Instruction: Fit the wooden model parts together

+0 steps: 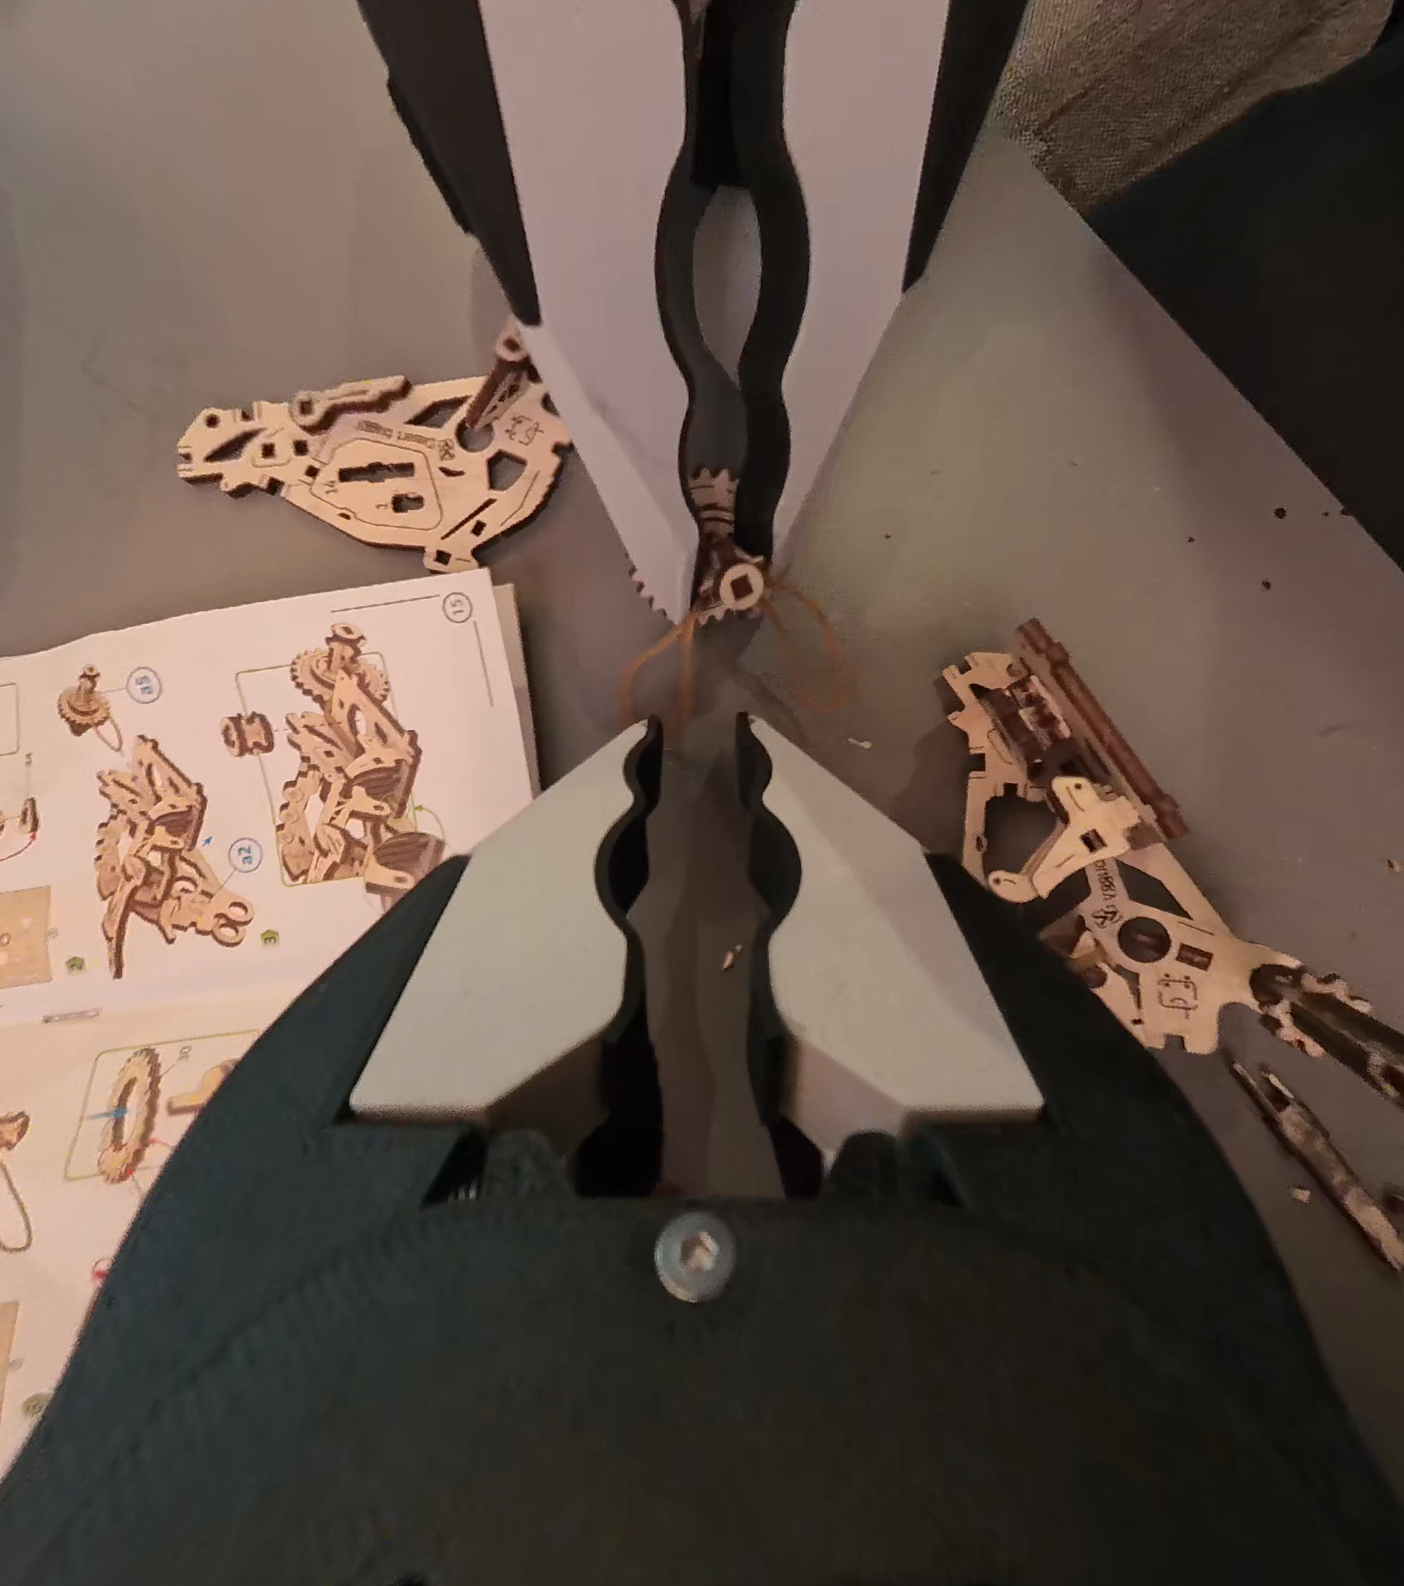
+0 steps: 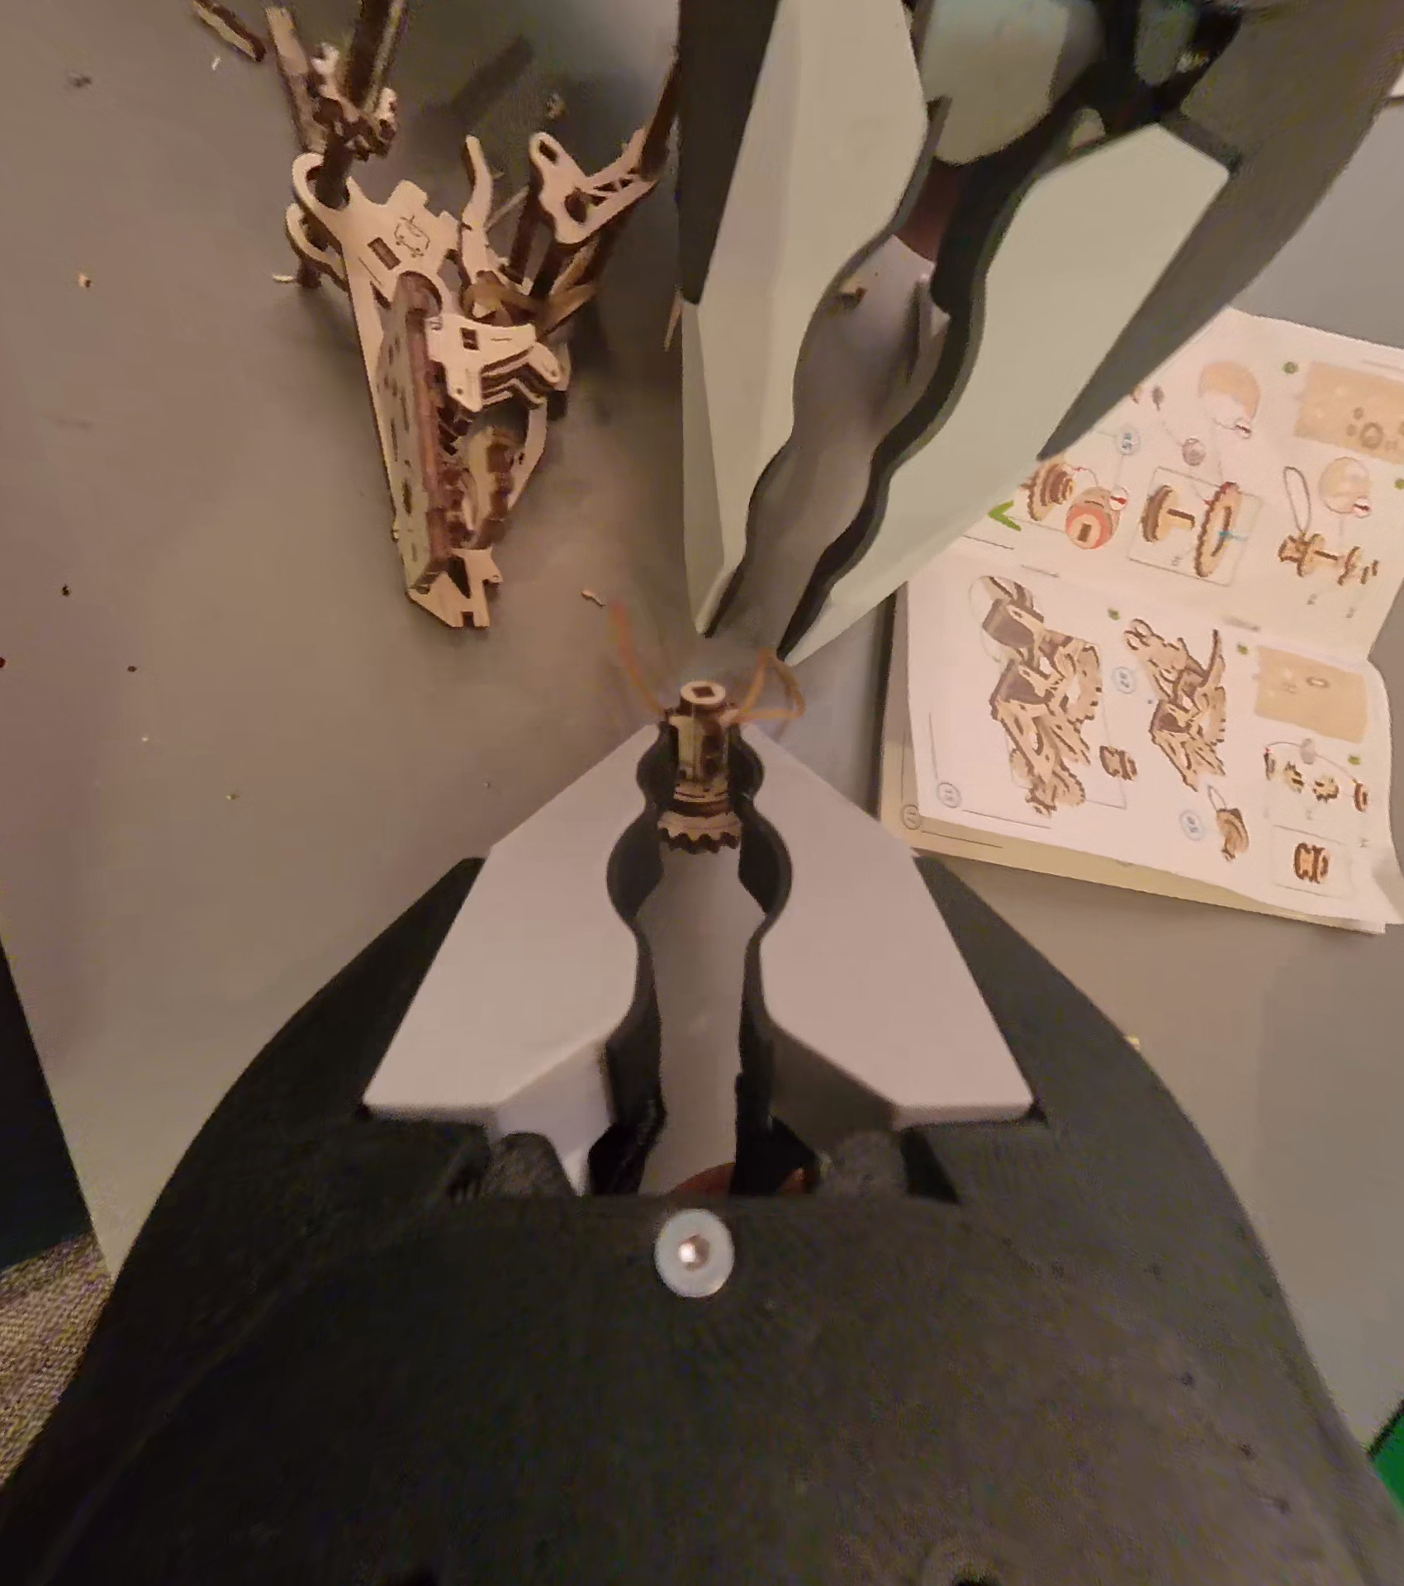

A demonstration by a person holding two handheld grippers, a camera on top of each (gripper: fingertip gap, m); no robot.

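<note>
Left gripper: your jaws stand slightly parted, holding nothing, tips just short of the spool.
Right gripper: you pinch the small wooden spool, its thread trailing loose.
Left view only: a flat wooden frame behind the instruction sheet.
Surroundings: the wooden assembly lies aside on the grey table.
</note>
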